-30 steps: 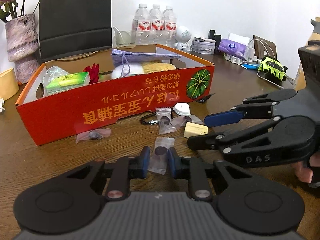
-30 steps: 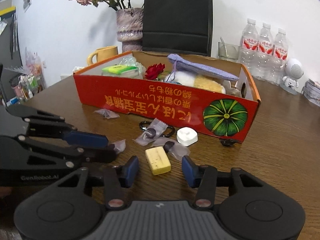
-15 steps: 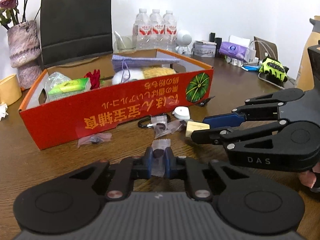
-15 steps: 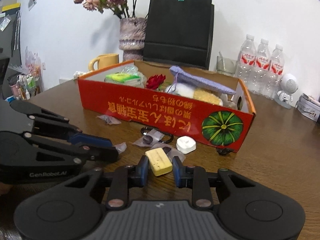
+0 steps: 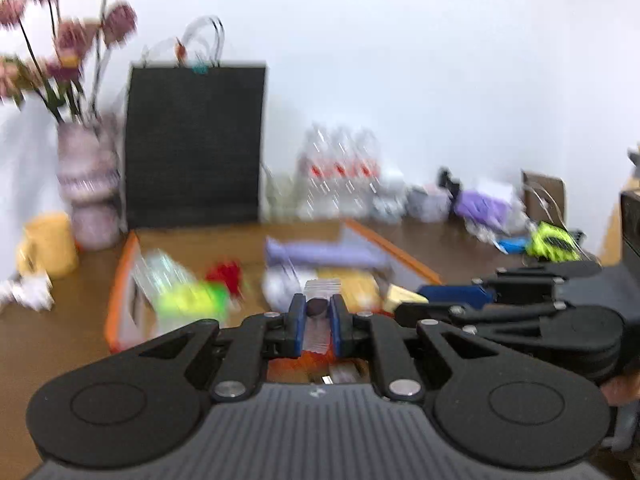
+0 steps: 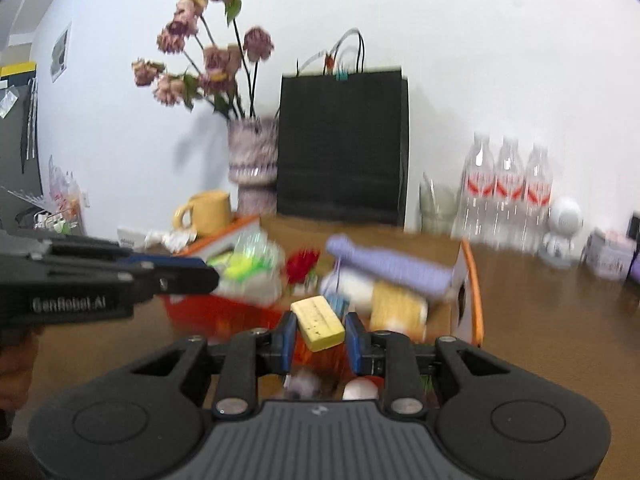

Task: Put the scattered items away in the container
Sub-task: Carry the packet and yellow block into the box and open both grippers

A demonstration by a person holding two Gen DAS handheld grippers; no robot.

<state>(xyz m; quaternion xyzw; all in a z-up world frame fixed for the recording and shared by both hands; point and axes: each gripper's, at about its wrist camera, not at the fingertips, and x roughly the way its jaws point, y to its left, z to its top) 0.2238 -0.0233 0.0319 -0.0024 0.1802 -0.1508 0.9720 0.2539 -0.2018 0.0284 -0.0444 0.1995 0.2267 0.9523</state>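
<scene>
Fingers of the left gripper (image 5: 318,314) are clamped on a clear candy wrapper (image 5: 319,308) with a dark sweet inside, held in the air above the near wall of the orange cardboard box (image 5: 120,280). To its right, the right gripper (image 6: 318,330) grips a pale yellow block (image 6: 318,322) between its blue pads, also raised over the box. Both views are motion-blurred. The brown wooden table (image 6: 560,312) runs back to a plain white wall. From left to right along that wall stand a yellow mug (image 6: 206,210), a mottled vase (image 6: 252,164) of dried pink flowers, a black paper bag (image 6: 340,144), three water bottles (image 6: 506,184) and a small white robot figure (image 6: 562,226). Inside the box lie a green packet (image 5: 192,300), a red flower (image 6: 302,264) and a lilac pouch (image 6: 392,266). A white round object (image 6: 360,390) rests on the table below the right gripper, partly hidden by it.
</scene>
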